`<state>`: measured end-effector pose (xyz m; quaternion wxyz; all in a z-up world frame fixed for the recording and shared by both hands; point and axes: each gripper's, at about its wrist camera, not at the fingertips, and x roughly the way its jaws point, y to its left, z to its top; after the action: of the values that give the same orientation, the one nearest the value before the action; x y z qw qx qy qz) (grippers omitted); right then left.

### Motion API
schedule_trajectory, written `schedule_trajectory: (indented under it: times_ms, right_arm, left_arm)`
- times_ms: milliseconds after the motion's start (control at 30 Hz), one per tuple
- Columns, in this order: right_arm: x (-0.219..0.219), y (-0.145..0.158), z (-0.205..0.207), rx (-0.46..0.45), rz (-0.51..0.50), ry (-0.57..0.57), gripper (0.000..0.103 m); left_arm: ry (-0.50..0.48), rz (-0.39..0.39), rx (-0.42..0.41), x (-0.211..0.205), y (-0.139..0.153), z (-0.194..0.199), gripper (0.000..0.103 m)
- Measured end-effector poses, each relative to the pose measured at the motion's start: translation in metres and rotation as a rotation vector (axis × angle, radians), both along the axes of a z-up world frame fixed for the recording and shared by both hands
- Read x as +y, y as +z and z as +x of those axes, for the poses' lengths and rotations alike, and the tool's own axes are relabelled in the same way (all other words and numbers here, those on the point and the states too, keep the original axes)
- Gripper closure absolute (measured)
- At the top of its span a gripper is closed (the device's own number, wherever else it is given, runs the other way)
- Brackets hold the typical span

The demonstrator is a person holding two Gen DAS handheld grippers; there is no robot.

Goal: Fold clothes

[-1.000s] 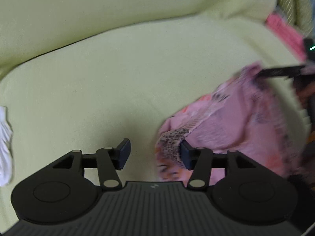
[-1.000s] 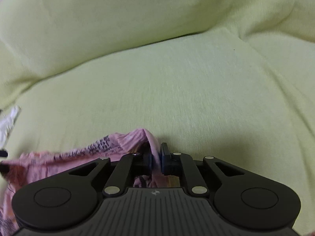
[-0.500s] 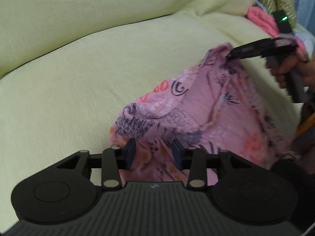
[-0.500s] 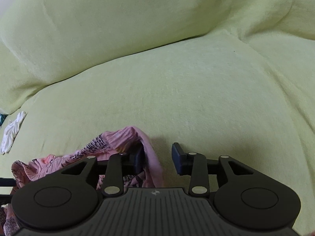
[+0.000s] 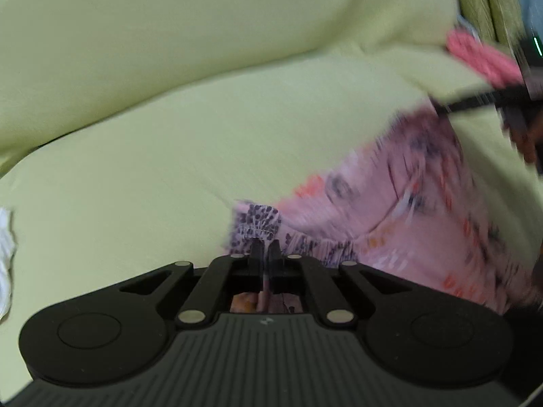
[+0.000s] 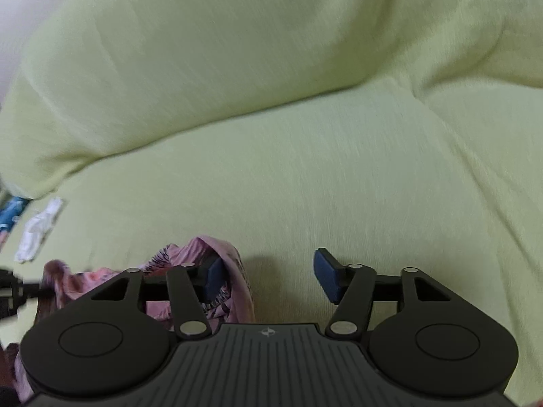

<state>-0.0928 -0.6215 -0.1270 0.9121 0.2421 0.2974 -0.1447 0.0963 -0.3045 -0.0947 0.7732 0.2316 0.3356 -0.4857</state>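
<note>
Left wrist view: your left gripper (image 5: 264, 249) is pinched tight on the pink patterned garment (image 5: 400, 210), pads clamped on a gathered, dark-speckled edge with cloth showing between and behind the fingers. From that pinch the garment runs up and to the right across the pale green sofa cover (image 5: 169, 156), ending near the blurred dark fingers of your other tool at the upper right edge. Its long axis therefore lies diagonally, from your left claw toward your right one.

Right wrist view: your right gripper (image 6: 268, 273) has its jaws opening. A fold of the garment (image 6: 234, 271) drapes against the inner face of the left blue pad (image 6: 214, 276); the other pad stands well clear, so nothing is pinched. The rest of the cloth trails off to the lower left.

Judgement: the coming move turns on that diagonal. The cloth now hangs from your left hand alone, and the free far corner sits just beside the right claw, so the right hand is nearer for a fresh grip.

Off to the side: a white cloth (image 6: 39, 232) lies on the cover, well apart.
</note>
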Motion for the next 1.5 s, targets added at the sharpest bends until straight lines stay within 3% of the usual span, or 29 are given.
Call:
schedule_trajectory:
  times_ms: [67, 200, 433, 500, 533, 600, 733, 767, 800, 900, 1167, 1200, 1233, 1267, 1300, 1433, 1500]
  right_arm:
    - [0.002, 0.003, -0.006, -0.025, -0.025, 0.052, 0.038]
    - [0.021, 0.005, -0.002, -0.012, -0.153, 0.179, 0.038]
    - [0.071, 0.007, 0.021, 0.101, -0.561, 0.403, 0.042]
    - [0.082, 0.002, 0.028, 0.147, -0.670, 0.482, 0.057]
    - [0.088, -0.001, 0.032, 0.164, -0.715, 0.521, 0.073]
    - [0.097, -0.008, 0.036, 0.199, -0.762, 0.575, 0.088]
    - [0.104, -0.009, 0.037, 0.227, -0.785, 0.591, 0.089]
    - [0.101, -0.003, 0.033, 0.205, -0.758, 0.570, 0.075]
    - [0.097, 0.003, 0.027, 0.178, -0.733, 0.554, 0.069]
    - [0.097, 0.013, 0.016, 0.203, -0.780, 0.563, 0.068]
    - [0.110, -0.010, 0.031, 0.389, -1.078, 0.811, 0.069]
    - [0.112, -0.016, 0.034, 0.414, -1.112, 0.846, 0.073]
    - [0.112, -0.020, 0.037, 0.433, -1.129, 0.869, 0.090]
    - [0.110, -0.018, 0.040, 0.433, -1.094, 0.853, 0.100]
    - [0.108, -0.017, 0.042, 0.433, -1.058, 0.837, 0.103]
    - [0.093, 0.009, 0.035, 0.313, -0.849, 0.624, 0.103]
    - [0.086, 0.034, 0.019, 0.221, -0.732, 0.514, 0.103]
  left_arm:
    - [0.068, -0.030, -0.002, 0.011, 0.009, 0.018, 0.102]
    - [0.132, 0.006, -0.005, 0.009, 0.000, 0.039, 0.102]
    - [0.135, 0.061, -0.025, -0.008, -0.037, 0.041, 0.101]
    - [0.139, 0.065, -0.017, -0.011, -0.045, 0.044, 0.102]
    - [0.139, 0.067, -0.022, -0.010, -0.044, 0.043, 0.102]
    - [0.138, 0.066, -0.029, -0.009, -0.041, 0.043, 0.102]
    - [0.147, 0.057, -0.037, -0.004, -0.030, 0.043, 0.102]
    - [0.148, 0.059, -0.044, -0.003, -0.028, 0.042, 0.102]
    - [0.146, 0.062, -0.049, -0.003, -0.026, 0.041, 0.102]
    - [0.135, 0.069, -0.071, -0.006, -0.021, 0.034, 0.102]
    - [0.123, 0.069, -0.070, -0.003, -0.028, 0.035, 0.101]
    - [0.111, 0.076, -0.072, -0.003, -0.032, 0.035, 0.101]
    - [0.100, 0.083, -0.075, -0.003, -0.036, 0.034, 0.101]
    - [0.088, 0.088, -0.081, -0.003, -0.040, 0.033, 0.101]
    - [0.074, 0.088, -0.098, -0.004, -0.042, 0.031, 0.101]
    - [0.064, 0.086, -0.146, -0.004, -0.037, 0.023, 0.102]
    - [0.102, 0.018, -0.125, 0.003, -0.018, 0.024, 0.103]
